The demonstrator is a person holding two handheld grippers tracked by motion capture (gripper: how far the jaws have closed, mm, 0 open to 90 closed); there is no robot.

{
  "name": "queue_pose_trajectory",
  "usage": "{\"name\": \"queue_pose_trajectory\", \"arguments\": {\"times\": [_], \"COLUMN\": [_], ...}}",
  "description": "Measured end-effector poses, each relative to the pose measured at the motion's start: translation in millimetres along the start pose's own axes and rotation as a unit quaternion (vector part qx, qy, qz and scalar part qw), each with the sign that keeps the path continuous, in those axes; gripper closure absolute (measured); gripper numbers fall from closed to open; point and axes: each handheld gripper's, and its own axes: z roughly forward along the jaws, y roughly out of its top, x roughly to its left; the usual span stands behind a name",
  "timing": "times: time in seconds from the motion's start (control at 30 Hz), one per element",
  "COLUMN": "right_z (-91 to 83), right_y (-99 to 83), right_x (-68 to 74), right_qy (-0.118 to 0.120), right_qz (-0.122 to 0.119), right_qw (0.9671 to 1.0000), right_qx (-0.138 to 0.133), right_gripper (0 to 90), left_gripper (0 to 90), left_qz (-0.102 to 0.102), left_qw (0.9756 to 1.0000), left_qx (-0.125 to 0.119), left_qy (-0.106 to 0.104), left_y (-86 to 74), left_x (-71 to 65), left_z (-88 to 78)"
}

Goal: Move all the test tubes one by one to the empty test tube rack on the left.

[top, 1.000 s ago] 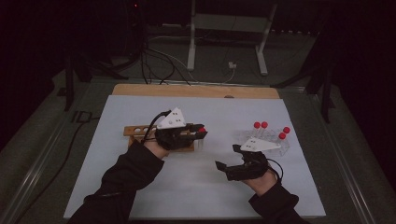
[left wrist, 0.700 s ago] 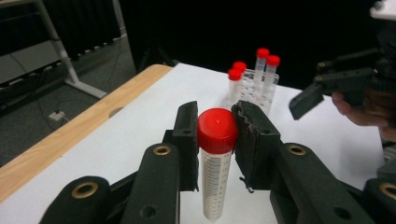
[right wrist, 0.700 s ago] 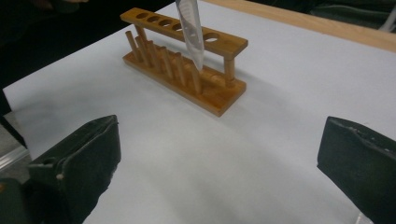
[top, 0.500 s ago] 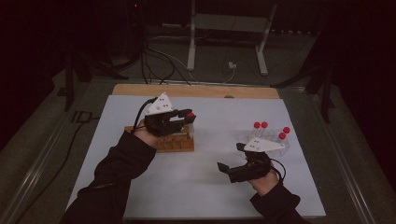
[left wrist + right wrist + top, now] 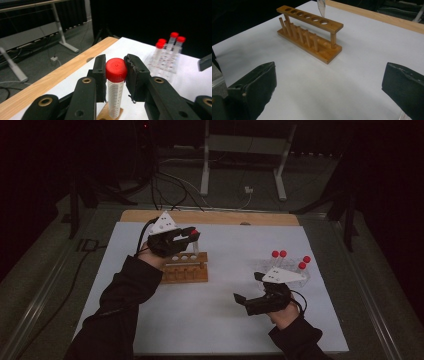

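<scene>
White paper covers most of the desk (image 5: 220, 320), with a bare strip of pale wood along its far edge, and beyond that edge the room is dark: grey floor, loose cables, the feet of a metal stand. Toward the left of the desk sits my wooden rack (image 5: 185, 267), a row of open holes on top and pegs along its base. Near the right edge stands a clear rack (image 5: 292, 267) with four red-capped tubes in it.

My left tool (image 5: 116, 72) is clamped on a red-capped tube (image 5: 115, 90), gripping it just under the cap, and holds it over the far end of the wooden rack with its pointed tip above the holes. My right tool (image 5: 328, 87) hangs with its jaws wide apart and nothing between them, low over the paper near the front edge.

My worry is the aim: if the tip meets the wood between two holes, the tube could twist in my grip or slip, or the light rack could tip or slide.
</scene>
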Motion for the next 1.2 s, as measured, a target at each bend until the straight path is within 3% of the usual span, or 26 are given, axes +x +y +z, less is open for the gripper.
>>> {"name": "queue_pose_trajectory", "arguments": {"times": [0.3,0.47,0.8,1.2], "right_z": [-1.4,-1.7,-4.0,-4.9], "right_y": [-1.0,-2.6,-4.5,-6.1], "right_x": [-0.6,-1.1,-3.2,-3.5], "right_qy": [-0.001,-0.001,0.000,0.006], "right_qz": [-0.003,-0.003,-0.004,-0.023], "right_qw": [0.9999,0.9998,0.9994,0.9992], "right_qx": [-0.014,-0.020,-0.035,-0.034], "right_gripper": [0.0,0.0,0.0,0.0], "left_gripper": [72.1,72.1,72.0,72.0], "left_qz": [-0.010,-0.025,-0.026,-0.036], "left_qw": [0.9995,0.9991,0.9983,0.9969], "left_qx": [0.020,0.027,0.050,0.069], "left_qy": [0.023,0.020,0.012,0.007], "left_y": [-17.7,-31.4,-49.4,-65.5], "left_x": [12.5,14.3,8.0,7.9], "left_z": [11.2,17.2,27.9,34.8]}}
